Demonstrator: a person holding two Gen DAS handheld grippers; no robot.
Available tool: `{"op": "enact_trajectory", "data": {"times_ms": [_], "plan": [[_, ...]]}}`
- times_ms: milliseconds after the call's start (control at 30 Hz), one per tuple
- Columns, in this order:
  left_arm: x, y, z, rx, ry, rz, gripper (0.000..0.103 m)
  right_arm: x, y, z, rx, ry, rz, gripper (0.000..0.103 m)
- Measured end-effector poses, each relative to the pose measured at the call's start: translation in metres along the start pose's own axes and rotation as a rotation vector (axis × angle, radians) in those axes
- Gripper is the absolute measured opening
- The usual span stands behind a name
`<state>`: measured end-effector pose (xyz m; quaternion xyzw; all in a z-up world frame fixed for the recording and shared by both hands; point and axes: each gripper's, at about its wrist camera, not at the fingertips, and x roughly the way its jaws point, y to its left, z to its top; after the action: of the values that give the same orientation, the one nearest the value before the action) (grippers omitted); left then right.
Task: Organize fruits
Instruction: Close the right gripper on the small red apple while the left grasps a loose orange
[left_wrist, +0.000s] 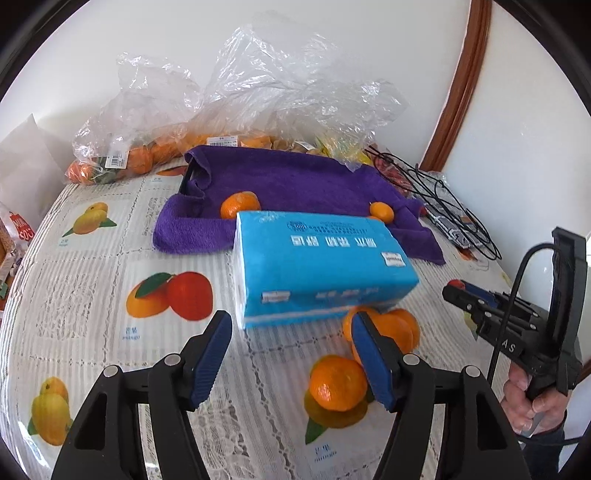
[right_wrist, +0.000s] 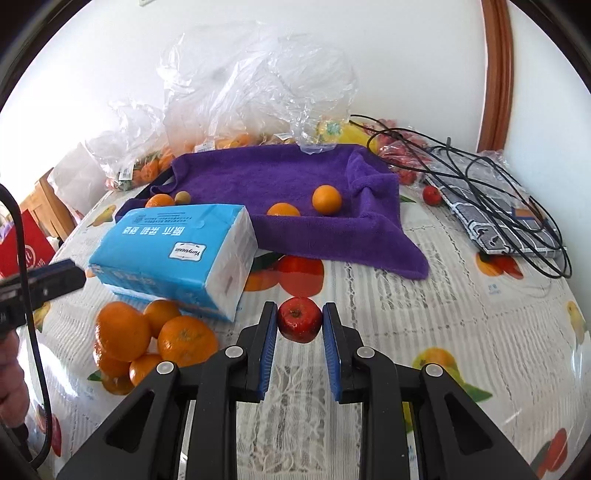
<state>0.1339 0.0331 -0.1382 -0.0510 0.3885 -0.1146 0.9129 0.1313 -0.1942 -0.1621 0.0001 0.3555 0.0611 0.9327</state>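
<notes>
With the right gripper (right_wrist: 300, 321) clamping the small red apple (right_wrist: 299, 319) at lower centre and the left gripper (left_wrist: 291, 350) half-wide and empty, the apple should travel level to the purple towel (right_wrist: 280, 177).

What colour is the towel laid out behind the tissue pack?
Purple: the towel shows best in the right wrist view.

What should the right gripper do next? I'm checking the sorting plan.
Probably carry the small red apple to the purple towel: the right gripper is shut on it, and two oranges already lie there.
</notes>
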Motion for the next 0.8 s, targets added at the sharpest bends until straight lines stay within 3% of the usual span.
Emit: {"op": "enact_trajectory", "data": {"times_ms": [200, 367, 567, 633, 700, 800], "plan": [[0.0, -0.012, -0.023, 0.027, 0.051, -0.06, 0.065, -0.013, 0.001, -0.01, 0.005, -0.009, -0.007, 0.025], [0.01, -0.027, -0.038, 0.082, 0.08, -0.045, 0.065, -0.014, -0.002, -0.018, 0.023, 0.006, -0.004, 0.025], [0.026, -0.031, -0.043, 0.06, 0.114, -0.032, 0.064, -0.014, -0.006, -0.026, 0.035, 0.027, -0.011, 0.025], [0.029, -0.031, -0.043, 0.058, 0.114, -0.025, 0.059, -0.014, -0.007, -0.028, 0.038, 0.033, -0.013, 0.025], [0.03, -0.032, -0.044, 0.069, 0.11, -0.02, 0.045, -0.012, -0.007, -0.03, 0.04, 0.037, -0.015, 0.025], [0.028, -0.03, -0.043, 0.073, 0.105, -0.024, 0.04, -0.009, -0.008, -0.033, 0.045, 0.048, -0.011, 0.025]]}}
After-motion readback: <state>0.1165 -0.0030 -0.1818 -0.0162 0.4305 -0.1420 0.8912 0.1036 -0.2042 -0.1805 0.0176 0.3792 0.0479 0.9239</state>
